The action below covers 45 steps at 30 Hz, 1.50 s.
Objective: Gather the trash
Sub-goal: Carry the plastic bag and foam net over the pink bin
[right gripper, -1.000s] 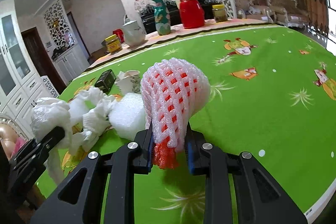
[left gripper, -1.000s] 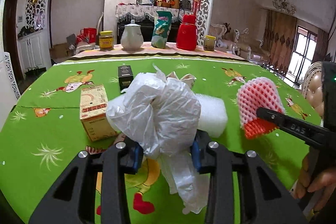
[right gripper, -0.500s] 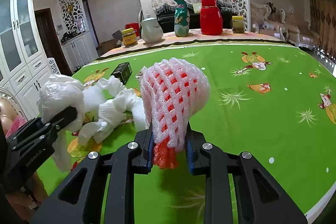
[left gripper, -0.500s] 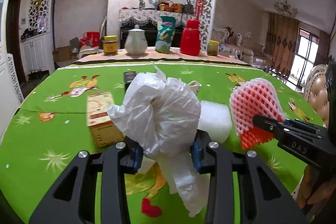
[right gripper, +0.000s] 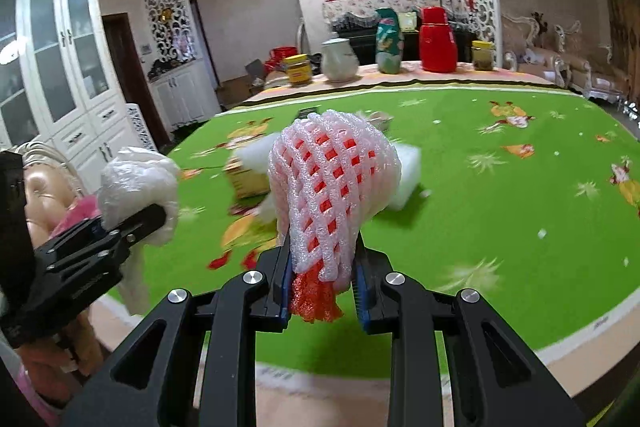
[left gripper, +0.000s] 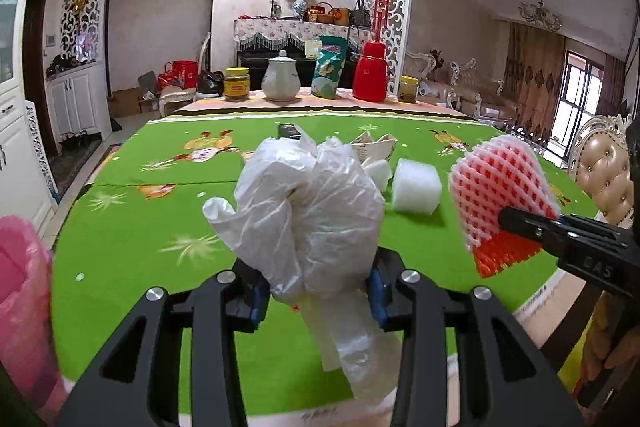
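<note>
Currently gripping crumpled white plastic bag point(left gripper: 316, 211) in left tool point(left gripper: 316, 297), blue pads pressing both sides, loose tail of bag hanging down past the near tabletop edge. Jaws just easing slightly wider, bag between them and not dropping. Holding pink foam fruit net point(right gripper: 332, 187) in right tool point(right gripper: 322, 291), jaws narrow, clamping the net's lower end with its orange inner layer sticking out below. Both tools hovering above the near edge of the green tabletop point(left gripper: 132, 235), left tool toward the near left corner, right tool beside it on the right. Showing pink-lined bin bag point(left gripper: 22, 291) off the near left edge in the left wrist view. Sitting on the tabletop further in, toward the middle: white foam block point(left gripper: 416, 187), small cardboard box point(right gripper: 246, 181) partly hidden behind the net, crumpled paper scraps point(left gripper: 374, 149). Lining the far edge: jars, white teapot point(left gripper: 280, 77), red thermos point(left gripper: 370, 71).
</note>
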Each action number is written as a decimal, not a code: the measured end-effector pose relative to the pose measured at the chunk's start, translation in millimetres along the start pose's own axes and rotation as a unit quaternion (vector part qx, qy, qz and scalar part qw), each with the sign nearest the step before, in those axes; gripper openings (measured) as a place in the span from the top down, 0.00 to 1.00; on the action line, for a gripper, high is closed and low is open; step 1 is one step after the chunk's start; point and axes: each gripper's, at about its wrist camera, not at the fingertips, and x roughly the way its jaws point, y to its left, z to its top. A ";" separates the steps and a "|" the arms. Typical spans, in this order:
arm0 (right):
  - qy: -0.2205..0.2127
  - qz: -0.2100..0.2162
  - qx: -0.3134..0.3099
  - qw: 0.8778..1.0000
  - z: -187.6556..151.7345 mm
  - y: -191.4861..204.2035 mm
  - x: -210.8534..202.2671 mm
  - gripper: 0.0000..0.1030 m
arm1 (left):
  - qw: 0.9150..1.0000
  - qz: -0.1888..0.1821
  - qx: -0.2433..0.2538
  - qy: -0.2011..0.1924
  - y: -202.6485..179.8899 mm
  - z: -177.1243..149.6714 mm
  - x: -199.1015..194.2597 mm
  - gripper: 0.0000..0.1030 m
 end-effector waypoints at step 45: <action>0.006 0.232 -0.172 0.957 3.3 296.4 48.6 0.75 | 0.977 0.180 -0.090 -0.067 261.9 -45.8 -206.4 0.59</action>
